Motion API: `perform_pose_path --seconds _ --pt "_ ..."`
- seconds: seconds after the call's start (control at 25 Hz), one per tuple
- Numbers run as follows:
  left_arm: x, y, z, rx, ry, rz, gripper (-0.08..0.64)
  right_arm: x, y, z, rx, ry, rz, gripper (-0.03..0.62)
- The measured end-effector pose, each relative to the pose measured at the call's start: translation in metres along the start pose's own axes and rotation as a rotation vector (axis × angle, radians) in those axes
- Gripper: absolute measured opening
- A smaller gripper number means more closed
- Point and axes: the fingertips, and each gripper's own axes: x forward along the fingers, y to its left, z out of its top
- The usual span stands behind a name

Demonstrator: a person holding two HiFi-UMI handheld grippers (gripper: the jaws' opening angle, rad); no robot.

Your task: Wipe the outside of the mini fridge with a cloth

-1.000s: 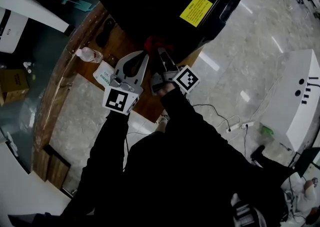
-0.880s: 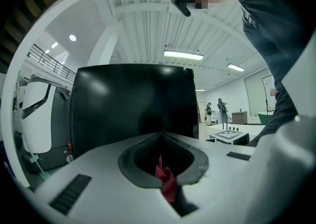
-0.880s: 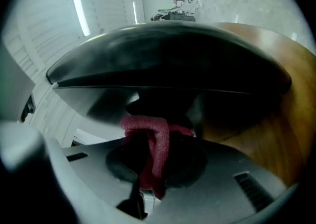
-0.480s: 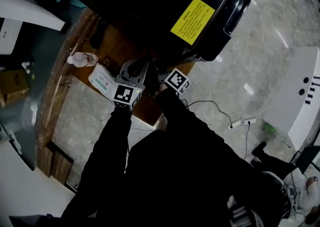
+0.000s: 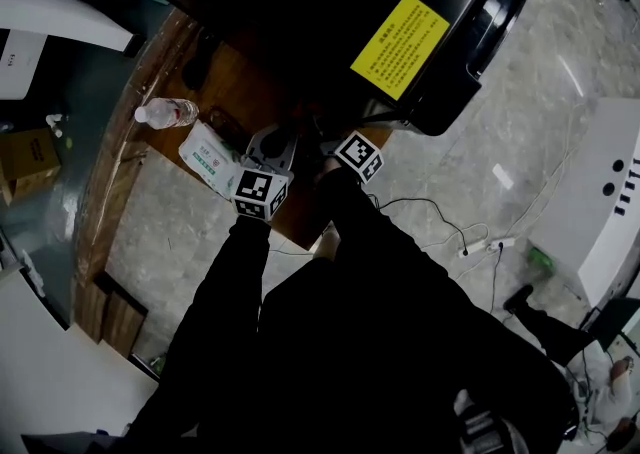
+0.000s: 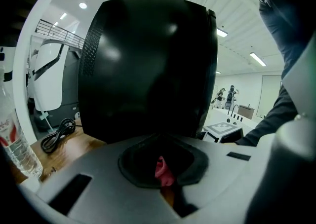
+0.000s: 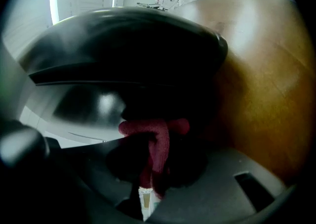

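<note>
Clamped on a red cloth, the right gripper holds it at the foot of the black mini fridge, while the left gripper has its jaws drawn together, a red scrap showing in their hollow. Fridge and water bottle stand on a curved wooden table above pale marble floor. Since a second ago both grippers have pushed in under the fridge, hiding the cloth from the head view.

Glossy black mini fridge, knitted red cloth, polished wood table
</note>
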Motion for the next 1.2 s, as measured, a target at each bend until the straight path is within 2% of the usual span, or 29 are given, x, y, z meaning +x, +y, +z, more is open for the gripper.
perform_pose_path --seconds 0.08,0.16,0.32,0.48,0.56,0.64,0.76,0.84,1.0,1.2 --pt "-0.010 -0.002 0.003 -0.012 -0.008 0.011 0.002 -0.002 0.002 -0.001 -0.025 0.022 0.008 0.084" --pt "-0.025 -0.005 0.008 -0.024 -0.026 0.015 0.002 -0.008 0.013 -0.006 -0.118 0.072 0.026 0.084" --pt "-0.064 -0.015 0.024 -0.039 -0.070 0.004 0.002 -0.041 0.058 -0.020 -0.409 0.169 0.114 0.084" --pt "-0.110 -0.030 0.045 -0.021 -0.111 -0.002 0.002 -0.090 0.132 -0.038 -0.748 0.219 0.252 0.084" --pt "-0.130 -0.044 0.060 -0.008 -0.135 -0.033 0.002 -0.113 0.166 -0.053 -0.925 0.267 0.319 0.084" --pt "-0.149 -0.064 0.076 -0.018 -0.158 -0.085 0.002 -0.137 0.194 -0.066 -1.045 0.305 0.379 0.083" --pt "-0.175 -0.092 0.101 0.002 -0.195 -0.149 0.002 -0.173 0.236 -0.079 -1.134 0.299 0.446 0.083" --pt "-0.191 -0.104 0.119 0.028 -0.228 -0.158 0.002 -0.193 0.258 -0.083 -1.180 0.268 0.452 0.083" --pt "-0.222 -0.127 0.149 0.053 -0.295 -0.157 0.002 -0.233 0.290 -0.096 -1.340 0.239 0.502 0.083" --pt "-0.246 -0.148 0.163 0.068 -0.316 -0.199 0.002 -0.269 0.330 -0.114 -1.409 0.281 0.581 0.083"
